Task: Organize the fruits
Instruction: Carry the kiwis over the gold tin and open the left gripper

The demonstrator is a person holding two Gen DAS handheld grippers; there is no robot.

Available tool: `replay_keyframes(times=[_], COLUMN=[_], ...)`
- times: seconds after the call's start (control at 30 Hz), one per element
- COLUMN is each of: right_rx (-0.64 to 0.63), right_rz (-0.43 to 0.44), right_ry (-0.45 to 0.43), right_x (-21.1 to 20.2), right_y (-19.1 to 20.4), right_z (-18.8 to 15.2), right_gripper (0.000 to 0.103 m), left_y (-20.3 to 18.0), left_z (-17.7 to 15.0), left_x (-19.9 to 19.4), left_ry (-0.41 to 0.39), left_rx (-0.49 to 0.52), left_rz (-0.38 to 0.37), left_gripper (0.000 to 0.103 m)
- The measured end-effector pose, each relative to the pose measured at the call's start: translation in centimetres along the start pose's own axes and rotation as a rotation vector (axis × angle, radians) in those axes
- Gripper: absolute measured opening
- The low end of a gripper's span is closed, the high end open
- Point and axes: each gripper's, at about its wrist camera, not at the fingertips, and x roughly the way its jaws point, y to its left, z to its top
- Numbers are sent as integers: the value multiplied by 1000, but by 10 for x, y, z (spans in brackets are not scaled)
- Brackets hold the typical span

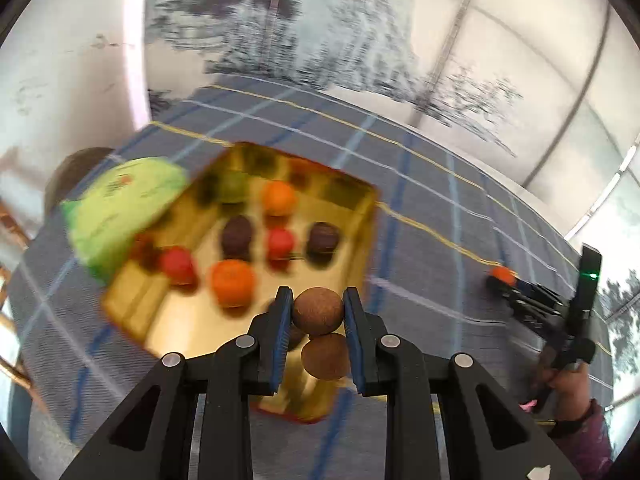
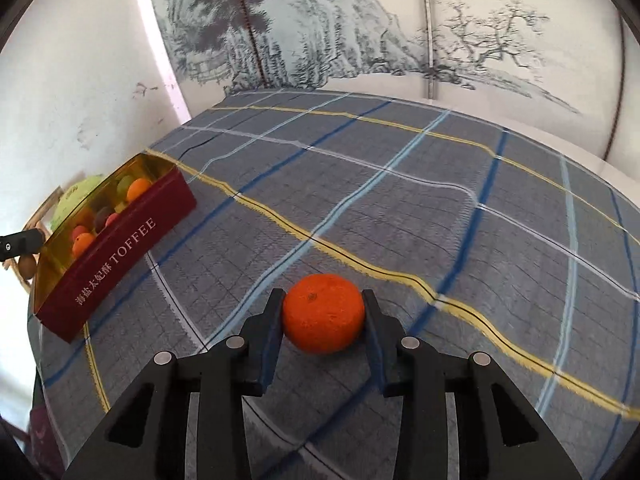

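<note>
Over the gold tin (image 1: 360, 216) of mixed fruits, we are holding a round brown fruit (image 1: 318, 311) clamped in our left claw (image 1: 317, 312). On the plaid bench (image 2: 400, 200), our right claw (image 2: 323, 314) is gripping a bright orange mandarin (image 2: 324, 312), well apart from the tin.

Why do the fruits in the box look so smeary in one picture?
Left wrist view: motion blur smears the box and the fruits in it, yet the brown ball in the left gripper stays sharp. Right wrist view: mostly crisp; the orange in the right gripper is clear. Both views bend straight cloth lines, which is fisheye distortion.
</note>
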Motion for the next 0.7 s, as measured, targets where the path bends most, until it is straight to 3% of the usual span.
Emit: replay_keyframes(times=[0.23, 0.7], right_rx=[-18, -13], right_rz=[-41, -81], right_ry=[26, 53], right_x=[3, 8], right_y=[5, 4], right_z=[0, 0], right_gripper=[38, 38], left_y=[41, 52], left_z=[-11, -6], left_x=[-1, 16], left_ry=[-22, -21], left_rx=[-12, -46], left_rz=[65, 29], left_gripper=[22, 22])
